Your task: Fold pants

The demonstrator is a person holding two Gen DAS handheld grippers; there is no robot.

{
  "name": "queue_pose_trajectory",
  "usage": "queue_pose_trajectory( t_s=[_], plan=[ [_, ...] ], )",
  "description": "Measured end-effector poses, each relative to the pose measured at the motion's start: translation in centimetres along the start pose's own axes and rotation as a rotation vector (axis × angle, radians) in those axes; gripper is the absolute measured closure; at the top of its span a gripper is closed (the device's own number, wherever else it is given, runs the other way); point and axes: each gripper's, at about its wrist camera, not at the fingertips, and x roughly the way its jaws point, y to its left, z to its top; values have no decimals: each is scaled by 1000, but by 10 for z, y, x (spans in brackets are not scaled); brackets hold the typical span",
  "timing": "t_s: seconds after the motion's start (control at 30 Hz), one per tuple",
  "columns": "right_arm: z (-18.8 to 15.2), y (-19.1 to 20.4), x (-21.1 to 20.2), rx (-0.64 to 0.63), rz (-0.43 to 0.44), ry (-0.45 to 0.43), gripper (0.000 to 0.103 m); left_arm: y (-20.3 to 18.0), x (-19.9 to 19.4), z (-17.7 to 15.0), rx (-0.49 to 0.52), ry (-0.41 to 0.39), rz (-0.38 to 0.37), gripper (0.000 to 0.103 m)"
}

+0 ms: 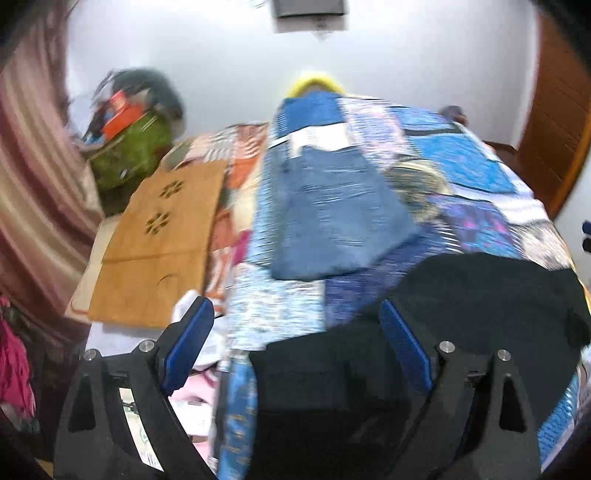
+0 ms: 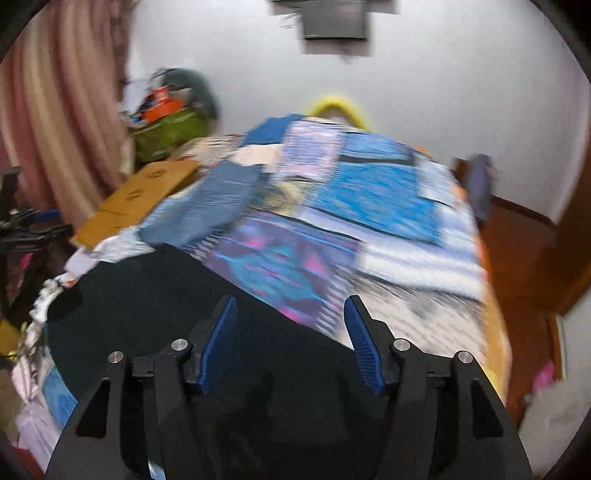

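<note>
A bed [image 2: 406,258] fills the room under a plain white wall [image 1: 369,66], covered by a patchwork quilt [image 1: 461,166] of blue, purple and white panels. Both views are smeared by motion blur.

The black pants [image 1: 480,295] lie on the near part of the quilt, spread as a broad dark mass across the near edge of the bed; in the right wrist view they [image 2: 147,295] cover the near left part of the bed. Beyond them, further up the quilt, rests a folded blue denim garment [image 1: 332,214], apart from the black cloth.

The left hand-held gripper [image 1: 295,354] stands wide open above the pants with nothing between its blue pads. The right hand-held gripper [image 2: 291,343] is partly open, its pads clear of the black fabric below and holding nothing.

Left of the quilt, a wooden board [image 1: 159,243] with flower-shaped cut-outs lies flat along the side of the bed. Behind it sits a green bag [image 1: 129,155] heaped with an orange box and other clutter too blurred to tell. A pink striped curtain [image 1: 33,166] hangs at the left. A yellow object [image 1: 314,83] peeks over the far end of the bed, a dark box [image 1: 310,9] is mounted high on the wall, and a brown wooden door [image 1: 561,129] stands on the right.
</note>
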Motion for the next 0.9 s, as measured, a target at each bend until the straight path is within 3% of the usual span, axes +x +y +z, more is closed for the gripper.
queue_pose_trajectory(
  t_s=[0.13, 0.23, 0.3, 0.47, 0.57, 0.63, 0.67, 0.7, 0.73, 0.8, 0.9],
  plan=[
    [22, 34, 50, -79, 81, 42, 46, 43, 40, -3, -87, 82, -28, 14],
    [34, 55, 87, -117, 126, 92, 46, 56, 75, -16, -137, 168, -87, 22],
    [37, 66, 110, -138, 163, 131, 46, 55, 92, -25, -151, 222, -125, 27],
    [40, 78, 150, -136, 251, 254, 46, 43, 128, -52, -156, 340, -180, 27],
    [39, 84, 171, -125, 297, 331, 46, 43, 133, -61, -199, 356, -237, 27],
    [37, 89, 176, -123, 316, 343, 43, 40, 129, -62, -177, 350, -245, 35],
    [37, 92, 175, -136, 324, 334, 46, 38, 128, -62, -171, 349, -267, 49],
    [37, 93, 174, -145, 332, 335, 53, 37, 127, -63, -170, 352, -287, 56],
    [37, 96, 173, -151, 338, 338, 59, 34, 124, -64, -161, 351, -276, 58],
    [37, 98, 171, -165, 326, 336, 81, 30, 116, -65, -122, 318, -237, 72],
    [36, 104, 164, -226, 282, 284, 93, 27, 105, -64, -84, 269, -154, 81]
  ],
)
